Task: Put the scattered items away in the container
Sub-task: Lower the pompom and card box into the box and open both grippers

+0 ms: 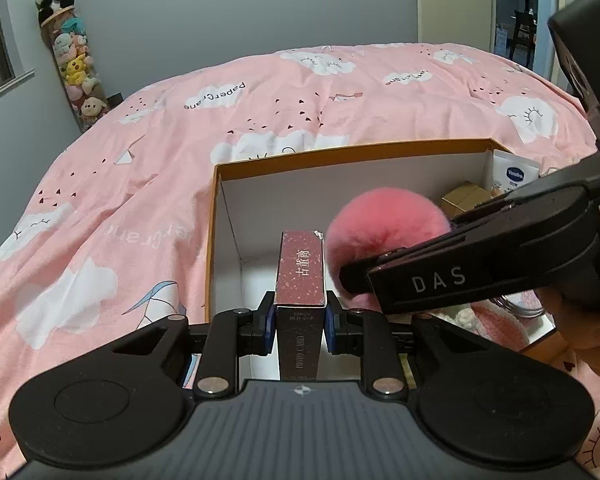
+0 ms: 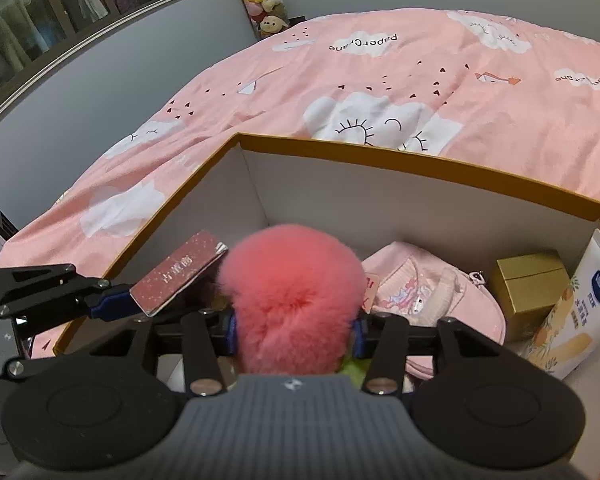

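Home bedroom: bed (image 1: pixel 300 112) under pink cloud-print duvet, plush toys (image 1: pixel 74 64) stacked in corner, door (image 1: pixel 454 0) ajar.

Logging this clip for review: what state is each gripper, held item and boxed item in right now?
left gripper: shut on the photo card box, over the box's left end
right gripper: shut on the pink pompom, over the box
orange-rimmed box: open, on the bed
gold box: closed, inside
lotion tube: leaning at the right wall
pink pouch: lying inside
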`<move>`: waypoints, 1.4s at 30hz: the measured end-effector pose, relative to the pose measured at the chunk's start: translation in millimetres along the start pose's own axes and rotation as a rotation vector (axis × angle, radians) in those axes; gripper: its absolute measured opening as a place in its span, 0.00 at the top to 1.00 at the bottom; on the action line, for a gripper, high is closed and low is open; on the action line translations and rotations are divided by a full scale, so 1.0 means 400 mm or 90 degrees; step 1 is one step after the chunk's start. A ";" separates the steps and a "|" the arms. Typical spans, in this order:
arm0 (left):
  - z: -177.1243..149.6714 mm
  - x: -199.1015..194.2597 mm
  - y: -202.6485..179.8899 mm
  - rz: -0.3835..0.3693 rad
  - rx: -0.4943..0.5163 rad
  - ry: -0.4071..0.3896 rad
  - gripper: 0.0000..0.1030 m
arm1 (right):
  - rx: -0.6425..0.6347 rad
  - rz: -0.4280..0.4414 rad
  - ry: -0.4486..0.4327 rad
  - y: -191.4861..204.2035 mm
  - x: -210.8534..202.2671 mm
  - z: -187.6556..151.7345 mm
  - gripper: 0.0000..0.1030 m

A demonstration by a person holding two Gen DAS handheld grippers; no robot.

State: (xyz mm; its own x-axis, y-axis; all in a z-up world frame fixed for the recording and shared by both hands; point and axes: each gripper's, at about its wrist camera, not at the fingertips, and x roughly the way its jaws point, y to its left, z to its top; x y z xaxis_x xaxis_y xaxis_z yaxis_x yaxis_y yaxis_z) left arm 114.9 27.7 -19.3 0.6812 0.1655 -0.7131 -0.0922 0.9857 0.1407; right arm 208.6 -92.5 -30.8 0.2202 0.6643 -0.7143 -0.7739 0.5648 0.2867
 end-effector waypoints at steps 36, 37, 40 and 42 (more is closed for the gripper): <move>-0.018 -0.032 0.005 -0.004 -0.022 -0.030 0.73 | 0.052 -0.011 -0.042 -0.012 -0.083 -0.069 0.50; -0.021 -0.039 0.002 -0.003 -0.018 -0.038 0.72 | 0.050 -0.017 -0.050 -0.009 -0.089 -0.074 0.47; -0.023 -0.059 -0.009 0.003 -0.003 -0.063 0.71 | 0.018 -0.050 -0.077 0.011 -0.107 -0.086 0.45; -0.023 -0.070 -0.014 0.009 0.005 -0.076 0.68 | -0.005 -0.072 -0.096 0.024 -0.121 -0.095 0.44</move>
State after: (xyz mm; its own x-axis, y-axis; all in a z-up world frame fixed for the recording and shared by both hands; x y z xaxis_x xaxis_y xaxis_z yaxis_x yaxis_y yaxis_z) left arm 89.7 17.8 -6.2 0.7612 0.1739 -0.6248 -0.0968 0.9830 0.1557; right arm 168.0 -138.0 -17.6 0.3921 0.6636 -0.6371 -0.7435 0.6365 0.2053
